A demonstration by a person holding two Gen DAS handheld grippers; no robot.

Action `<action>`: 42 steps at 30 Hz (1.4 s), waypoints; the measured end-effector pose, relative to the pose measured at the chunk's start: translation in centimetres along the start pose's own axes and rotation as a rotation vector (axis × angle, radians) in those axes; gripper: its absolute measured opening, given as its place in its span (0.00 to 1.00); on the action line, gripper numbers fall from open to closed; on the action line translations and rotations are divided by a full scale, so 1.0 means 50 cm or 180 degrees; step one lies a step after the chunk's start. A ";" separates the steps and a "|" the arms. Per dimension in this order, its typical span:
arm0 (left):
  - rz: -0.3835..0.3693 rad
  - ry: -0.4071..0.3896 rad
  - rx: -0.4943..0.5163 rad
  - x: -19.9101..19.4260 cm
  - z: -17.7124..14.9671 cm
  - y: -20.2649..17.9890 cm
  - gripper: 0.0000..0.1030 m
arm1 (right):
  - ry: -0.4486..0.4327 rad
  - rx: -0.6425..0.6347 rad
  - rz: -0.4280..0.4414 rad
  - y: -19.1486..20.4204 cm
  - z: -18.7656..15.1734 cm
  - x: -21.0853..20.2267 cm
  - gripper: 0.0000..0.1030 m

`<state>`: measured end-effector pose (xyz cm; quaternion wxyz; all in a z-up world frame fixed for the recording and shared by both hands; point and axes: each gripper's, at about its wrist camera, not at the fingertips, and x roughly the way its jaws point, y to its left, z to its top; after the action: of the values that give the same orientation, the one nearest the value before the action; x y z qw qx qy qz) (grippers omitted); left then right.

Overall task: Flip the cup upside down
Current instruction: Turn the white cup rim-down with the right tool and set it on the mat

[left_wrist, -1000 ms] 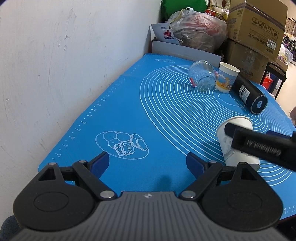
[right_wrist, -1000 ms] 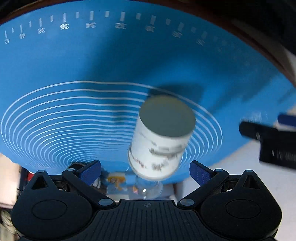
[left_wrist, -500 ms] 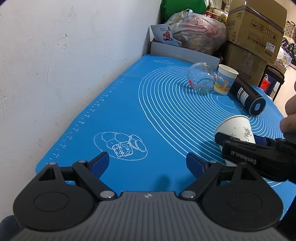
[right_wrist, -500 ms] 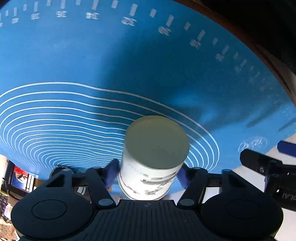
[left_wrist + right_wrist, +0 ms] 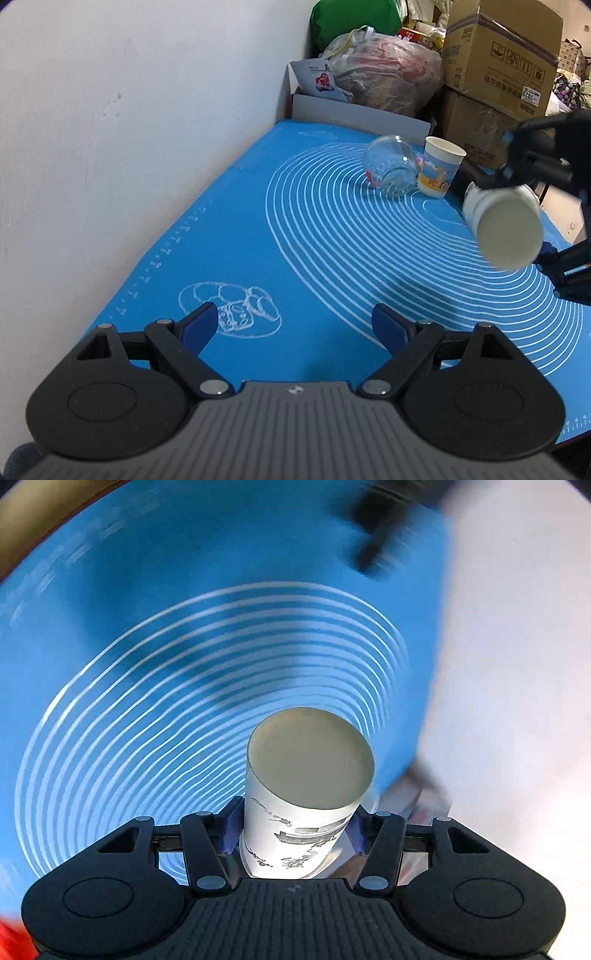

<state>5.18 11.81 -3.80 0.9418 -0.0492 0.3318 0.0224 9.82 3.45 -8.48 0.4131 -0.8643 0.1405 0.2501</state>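
A white paper cup (image 5: 306, 794) with grey ink marks is clamped between the blue pads of my right gripper (image 5: 293, 829), its flat base pointing away from the camera. In the left wrist view the same cup (image 5: 504, 225) hangs in the air above the blue mat (image 5: 295, 236), tilted on its side with its base toward me, and the right gripper (image 5: 532, 173) holds it from behind. My left gripper (image 5: 295, 325) is open and empty, low over the mat's near edge.
A glass jar (image 5: 391, 166) lies on its side at the far end beside an upright printed paper cup (image 5: 439, 166). Cardboard boxes (image 5: 495, 62) and a plastic bag (image 5: 388, 66) stand behind the mat. A white wall (image 5: 110, 129) runs along the left.
The right gripper closed on the white cup, lifted it off the mat and turned it over toward its side. The left gripper stayed in place.
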 end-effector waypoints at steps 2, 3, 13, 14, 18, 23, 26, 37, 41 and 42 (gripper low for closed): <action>0.0007 -0.0031 0.0032 -0.003 0.005 -0.006 0.87 | -0.0036 0.0747 0.0158 -0.028 -0.021 -0.008 0.52; 0.0007 -0.0045 0.0048 -0.005 0.007 -0.010 0.87 | -0.0069 0.1132 0.0223 -0.039 -0.038 -0.009 0.52; 0.0002 -0.0061 0.0252 0.003 0.016 -0.062 0.87 | -0.0550 0.4227 0.0629 -0.011 -0.247 -0.027 0.52; 0.0004 -0.0053 0.0287 0.004 0.014 -0.069 0.87 | -0.0607 0.4460 0.0633 0.005 -0.260 -0.026 0.52; -0.0031 -0.0012 0.0334 0.012 0.013 -0.092 0.87 | -0.0730 0.5117 0.0651 0.056 -0.286 -0.048 0.52; -0.0068 -0.0022 0.0392 0.012 0.008 -0.114 0.87 | -0.0730 0.5740 0.0995 0.083 -0.288 0.015 0.52; -0.0078 -0.0021 0.0398 0.014 0.008 -0.121 0.87 | -0.0669 0.5908 0.1140 0.088 -0.291 0.045 0.52; -0.0059 0.0007 0.0446 0.025 0.006 -0.136 0.87 | -0.0618 0.6108 0.1301 0.097 -0.291 0.073 0.53; -0.0051 0.0016 0.0422 0.029 0.005 -0.134 0.87 | -0.0606 0.6113 0.1260 0.099 -0.289 0.072 0.57; -0.0049 0.0015 0.0418 0.029 0.005 -0.134 0.87 | -0.0607 0.6120 0.1260 0.100 -0.289 0.071 0.60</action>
<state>7.00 5.20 -3.98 0.9424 0.0101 0.3343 -0.0068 15.12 -11.09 -5.95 0.9001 -0.0976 0.3922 0.1626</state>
